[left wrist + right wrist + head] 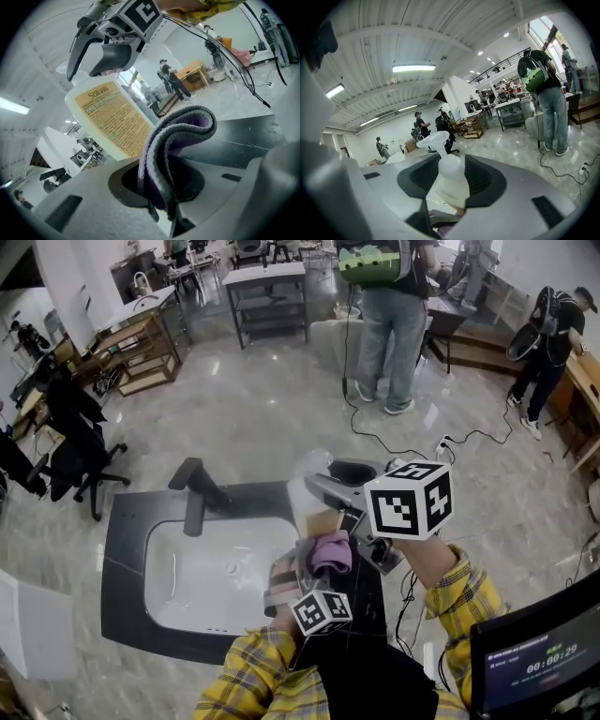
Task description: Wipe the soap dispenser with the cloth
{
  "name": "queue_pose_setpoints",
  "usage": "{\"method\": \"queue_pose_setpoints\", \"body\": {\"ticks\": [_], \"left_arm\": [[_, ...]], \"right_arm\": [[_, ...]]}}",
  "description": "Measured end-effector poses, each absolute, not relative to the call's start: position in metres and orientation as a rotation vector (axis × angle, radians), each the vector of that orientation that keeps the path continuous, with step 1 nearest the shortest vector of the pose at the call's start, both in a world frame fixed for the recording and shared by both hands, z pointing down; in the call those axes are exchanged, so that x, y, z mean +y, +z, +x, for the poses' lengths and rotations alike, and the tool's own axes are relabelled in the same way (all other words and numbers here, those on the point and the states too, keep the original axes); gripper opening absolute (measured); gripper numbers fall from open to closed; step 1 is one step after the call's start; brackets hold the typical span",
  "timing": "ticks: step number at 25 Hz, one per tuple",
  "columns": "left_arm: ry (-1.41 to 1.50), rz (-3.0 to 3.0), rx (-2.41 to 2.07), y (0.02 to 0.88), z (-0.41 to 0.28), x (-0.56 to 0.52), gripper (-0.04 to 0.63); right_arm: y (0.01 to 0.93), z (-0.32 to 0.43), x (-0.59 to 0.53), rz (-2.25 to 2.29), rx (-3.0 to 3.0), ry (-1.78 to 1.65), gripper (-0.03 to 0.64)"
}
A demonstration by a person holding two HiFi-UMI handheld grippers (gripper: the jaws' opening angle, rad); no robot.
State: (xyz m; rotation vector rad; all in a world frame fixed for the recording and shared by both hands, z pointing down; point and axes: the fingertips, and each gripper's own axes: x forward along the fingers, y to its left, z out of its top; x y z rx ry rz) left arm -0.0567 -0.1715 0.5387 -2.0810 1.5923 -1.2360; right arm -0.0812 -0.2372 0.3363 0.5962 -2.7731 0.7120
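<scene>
as the right gripper clamps the soap dispenser and the left gripper clamps the cloth, press it gently toward ten o'clock.

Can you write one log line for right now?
left tool: shut on cloth | right tool: shut on soap dispenser | cloth: beside soap dispenser

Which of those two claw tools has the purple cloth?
The left gripper: its jaws pinch the folded purple cloth, while the right gripper grips the soap dispenser instead.
</scene>
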Motion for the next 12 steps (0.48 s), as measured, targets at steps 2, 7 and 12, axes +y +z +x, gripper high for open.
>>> {"method": "queue_pose_setpoints", "body": {"ticks": [2, 7, 12], "left_arm": [[-1.236, -2.080, 1.592, 0.5380, -0.0575, -0.1716, 0.072], [-1.252, -2.086, 1.580, 0.5428, -0.0609, -0.1701, 0.072], [-1.235, -2.120, 1.580, 0.5408, -0.0634, -0.1656, 0.072]], "right_arm": [[0.3361, -0.0812, -0.2374, 0.594, -2.774, 0.711, 0.161], [0.3370, -0.0816, -0.2374, 0.588, -2.771, 0.706, 0.161], [0.3366, -0.0827, -0.2364, 0.587, -2.770, 0.641, 0.161]]}}
